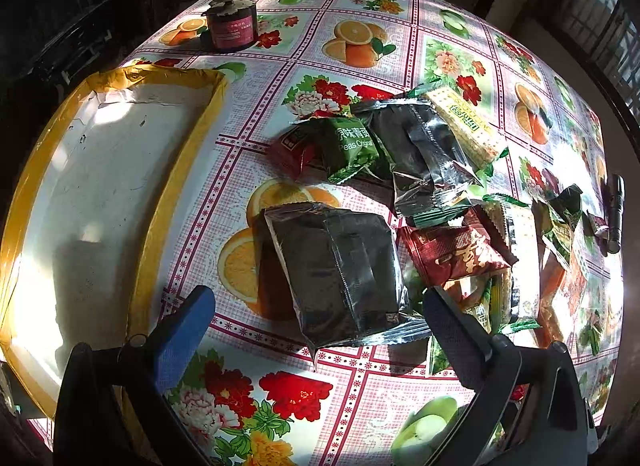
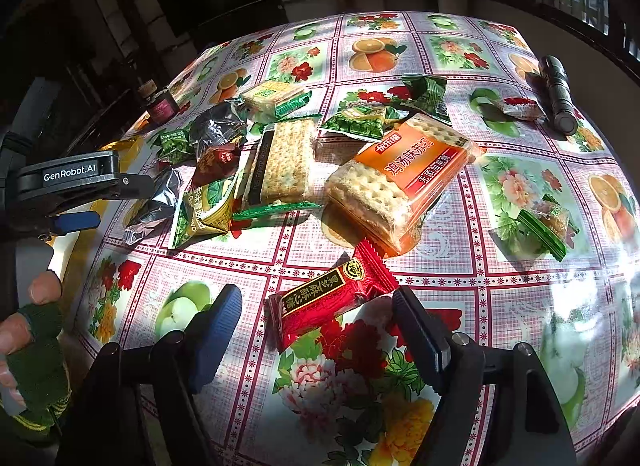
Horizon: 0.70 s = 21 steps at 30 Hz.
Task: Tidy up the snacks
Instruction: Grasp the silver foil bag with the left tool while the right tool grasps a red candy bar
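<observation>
From the left wrist, the left gripper (image 1: 316, 330) has its jaws spread wide, a silver foil packet (image 1: 340, 274) lying on the tablecloth (image 1: 280, 45) between the fingertips with neither pad pressing it; to the left sits a shallow tray (image 1: 100, 185) with a yellow rim and a bare white floor; beyond the foil packet lies a green packet (image 1: 352, 145) reading "Peas Original", a second foil packet (image 1: 424, 153), a cracker pack (image 1: 464, 125) and a dark red packet (image 1: 456, 250); a dark jar (image 1: 232, 25) with a pink label, its writing too small to read, stands at the far edge.

From the right wrist, the right gripper (image 2: 316, 322) stands open around a red candy bar (image 2: 332, 298) with gold Chinese lettering, the pads apart from the wrapper; just beyond lies an orange cracker pack (image 2: 404, 181) printed with Chinese characters; a black flashlight (image 2: 558, 93) lies far right; at the left edge the other gripper's body reads "GenRobot.AI" (image 2: 70, 173), and a gloved hand (image 2: 36, 354) shows below it.
</observation>
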### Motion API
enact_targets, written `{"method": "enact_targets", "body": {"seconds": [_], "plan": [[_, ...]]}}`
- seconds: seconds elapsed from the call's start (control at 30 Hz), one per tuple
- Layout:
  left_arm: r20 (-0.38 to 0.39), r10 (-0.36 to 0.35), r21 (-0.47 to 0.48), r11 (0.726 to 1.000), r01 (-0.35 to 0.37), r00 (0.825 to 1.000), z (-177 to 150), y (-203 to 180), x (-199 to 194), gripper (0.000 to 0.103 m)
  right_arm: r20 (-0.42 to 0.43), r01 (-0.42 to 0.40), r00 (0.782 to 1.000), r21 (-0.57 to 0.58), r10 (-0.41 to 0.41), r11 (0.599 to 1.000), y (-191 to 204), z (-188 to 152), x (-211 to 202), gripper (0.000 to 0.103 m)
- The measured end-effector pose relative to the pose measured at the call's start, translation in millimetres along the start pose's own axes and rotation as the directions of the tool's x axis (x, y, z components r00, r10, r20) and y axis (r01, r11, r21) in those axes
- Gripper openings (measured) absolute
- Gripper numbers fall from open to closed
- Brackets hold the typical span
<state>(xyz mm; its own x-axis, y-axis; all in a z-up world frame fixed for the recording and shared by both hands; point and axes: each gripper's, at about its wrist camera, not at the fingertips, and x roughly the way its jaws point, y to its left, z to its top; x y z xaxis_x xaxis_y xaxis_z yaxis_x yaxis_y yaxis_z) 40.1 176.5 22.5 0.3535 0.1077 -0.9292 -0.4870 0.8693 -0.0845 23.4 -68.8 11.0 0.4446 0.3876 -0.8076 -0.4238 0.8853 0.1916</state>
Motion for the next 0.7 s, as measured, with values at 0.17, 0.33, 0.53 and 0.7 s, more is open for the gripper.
{"method": "enact_targets", "body": {"seconds": [0.17,0.33,0.53,0.7], "plan": [[-0.042,-0.002,0.009,1.0,0.003,0.999,3.3,-3.9,17.8,0.103,0.002,0.044,0.999,-0.085,-0.044,0.995,12.9,8.0,8.9,0.058],[-0.034,0.031,0.008,1.0,-0.031,0.999,9.3,-0.9,27.4,0.098,0.007,0.032,0.999,-0.111,-0.031,0.993,11.0,12.7,11.5,0.037],[0.011,0.063,0.043,0.997,-0.063,0.998,8.9,-7.0,21.1,0.059,0.014,-0.003,1.0,-0.109,0.005,0.994,6.9,12.8,10.5,0.022],[0.009,0.066,0.061,0.996,-0.066,0.998,-3.6,-6.8,12.8,0.059,0.023,-0.033,0.999,-0.117,0.036,0.993,9.8,8.7,3.7,0.021]]}}
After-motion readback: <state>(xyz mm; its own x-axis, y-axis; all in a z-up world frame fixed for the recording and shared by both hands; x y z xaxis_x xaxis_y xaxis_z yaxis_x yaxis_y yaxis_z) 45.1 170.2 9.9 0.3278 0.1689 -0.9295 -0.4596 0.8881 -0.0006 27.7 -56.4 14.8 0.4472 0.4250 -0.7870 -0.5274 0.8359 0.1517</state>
